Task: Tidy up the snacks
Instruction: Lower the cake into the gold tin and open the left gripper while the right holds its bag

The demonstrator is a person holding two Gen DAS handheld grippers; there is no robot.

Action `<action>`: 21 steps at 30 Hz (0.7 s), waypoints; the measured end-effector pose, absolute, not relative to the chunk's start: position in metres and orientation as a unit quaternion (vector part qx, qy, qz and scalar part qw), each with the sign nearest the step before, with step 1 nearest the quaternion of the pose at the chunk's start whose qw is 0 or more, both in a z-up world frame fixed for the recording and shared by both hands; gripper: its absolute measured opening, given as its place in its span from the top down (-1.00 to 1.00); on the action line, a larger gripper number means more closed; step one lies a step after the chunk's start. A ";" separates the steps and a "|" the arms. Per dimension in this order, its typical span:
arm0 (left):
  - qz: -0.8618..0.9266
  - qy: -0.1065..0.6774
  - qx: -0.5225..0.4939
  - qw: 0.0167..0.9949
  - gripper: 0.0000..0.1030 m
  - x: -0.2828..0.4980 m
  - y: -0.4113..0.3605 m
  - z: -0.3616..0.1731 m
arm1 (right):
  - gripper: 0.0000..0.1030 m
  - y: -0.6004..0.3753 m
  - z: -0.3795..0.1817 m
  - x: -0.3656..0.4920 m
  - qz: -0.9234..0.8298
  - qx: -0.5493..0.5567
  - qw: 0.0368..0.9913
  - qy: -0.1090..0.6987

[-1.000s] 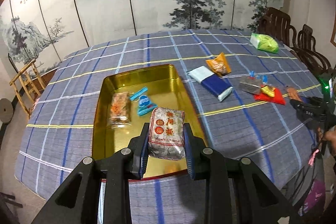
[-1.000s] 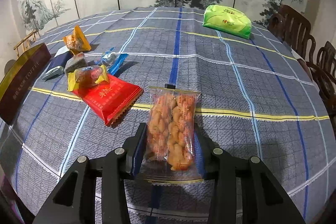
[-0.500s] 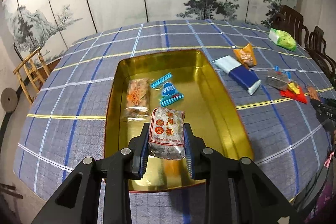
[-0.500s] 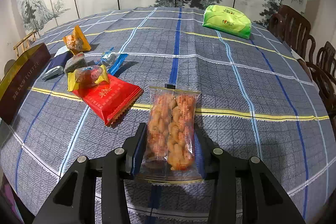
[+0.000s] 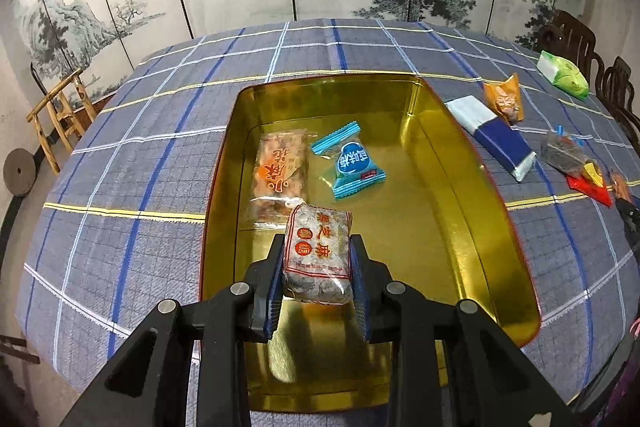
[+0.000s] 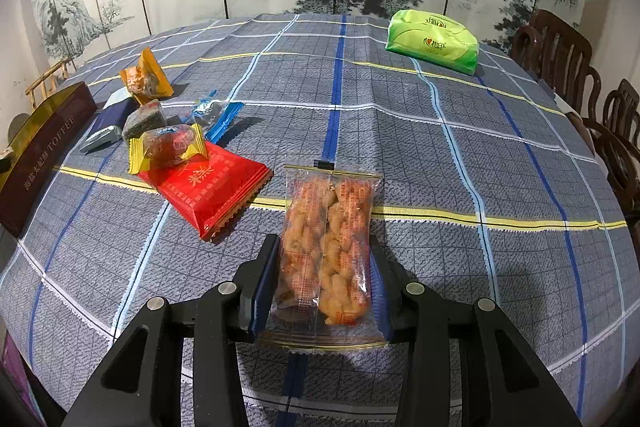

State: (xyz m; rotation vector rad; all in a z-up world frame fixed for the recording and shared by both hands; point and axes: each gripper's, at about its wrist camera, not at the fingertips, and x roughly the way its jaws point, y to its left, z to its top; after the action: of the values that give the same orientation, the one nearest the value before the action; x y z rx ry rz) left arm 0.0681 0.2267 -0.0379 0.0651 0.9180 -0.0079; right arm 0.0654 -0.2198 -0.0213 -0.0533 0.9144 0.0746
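Tin [image 5: 460, 163] sits directly below left claw [image 5: 318, 259] gripping sesame packet [image 5: 318, 251]; right claw [image 6: 326, 267] grips twist packet [image 6: 328, 247] lengthwise, well apart.

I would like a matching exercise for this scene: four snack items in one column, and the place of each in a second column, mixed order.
Items:
1. grey sesame packet
2. blue candy
3. clear twist-snack packet
4. green pack

Places:
A. far side of the table
B. lying in the gold tin
C. in the right gripper
D. in the left gripper

Pairs: 1-D, 2-B, 3-C, 4-A
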 end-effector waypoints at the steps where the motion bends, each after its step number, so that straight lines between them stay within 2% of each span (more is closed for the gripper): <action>1: -0.003 0.444 0.032 0.895 0.49 0.069 0.227 -0.039 | 0.19 -0.220 -0.021 0.065 0.036 -0.026 0.896 0.441; 15: 0.011 0.436 0.054 0.898 0.46 0.073 0.224 -0.042 | 0.19 -0.220 -0.022 0.066 0.036 -0.026 0.896 0.441; 18: 0.013 0.433 0.055 0.900 0.37 0.072 0.223 -0.041 | 0.19 -0.220 -0.021 0.066 0.036 -0.026 0.896 0.441; 21: 0.020 0.427 0.059 0.902 0.15 0.069 0.221 -0.038 | 0.19 -0.220 -0.022 0.066 0.036 -0.026 0.896 0.441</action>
State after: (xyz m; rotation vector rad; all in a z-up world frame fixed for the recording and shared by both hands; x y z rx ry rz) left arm 0.0691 0.2207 -0.0377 0.1228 0.8821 0.0412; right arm 0.0658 -0.2195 -0.0216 -0.0530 0.9145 0.0747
